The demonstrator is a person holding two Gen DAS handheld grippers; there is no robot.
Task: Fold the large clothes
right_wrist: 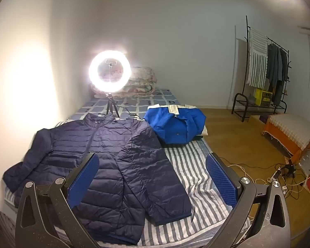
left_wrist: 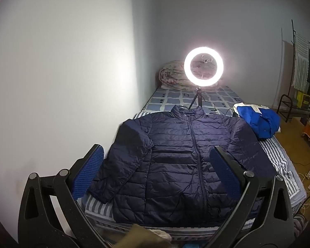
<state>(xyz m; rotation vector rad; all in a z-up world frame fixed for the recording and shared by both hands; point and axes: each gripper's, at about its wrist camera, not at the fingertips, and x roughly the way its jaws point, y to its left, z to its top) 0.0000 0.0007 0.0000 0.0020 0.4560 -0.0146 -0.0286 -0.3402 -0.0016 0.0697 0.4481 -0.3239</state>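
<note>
A dark navy quilted jacket [left_wrist: 175, 155] lies flat, zipped, collar away from me, sleeves spread, on a striped sheet [left_wrist: 277, 157] over the bed. In the right wrist view the same jacket [right_wrist: 105, 161] fills the left half, its right sleeve [right_wrist: 161, 181] angled toward me. My left gripper [left_wrist: 157, 157] hovers open above the jacket's lower half, nothing between its blue pads [left_wrist: 86, 173]. My right gripper [right_wrist: 153, 165] is open too, above that sleeve and the striped sheet [right_wrist: 196, 177], holding nothing.
A lit ring light [left_wrist: 203, 66] on a small tripod stands behind the collar. A bright blue garment [right_wrist: 175, 126] lies heaped at the bed's right. Rolled quilt [right_wrist: 140, 80] at the head. A wall runs along the left; a clothes rack [right_wrist: 266, 70], an orange stool [right_wrist: 289, 132] and floor cables [right_wrist: 279, 175] are at the right.
</note>
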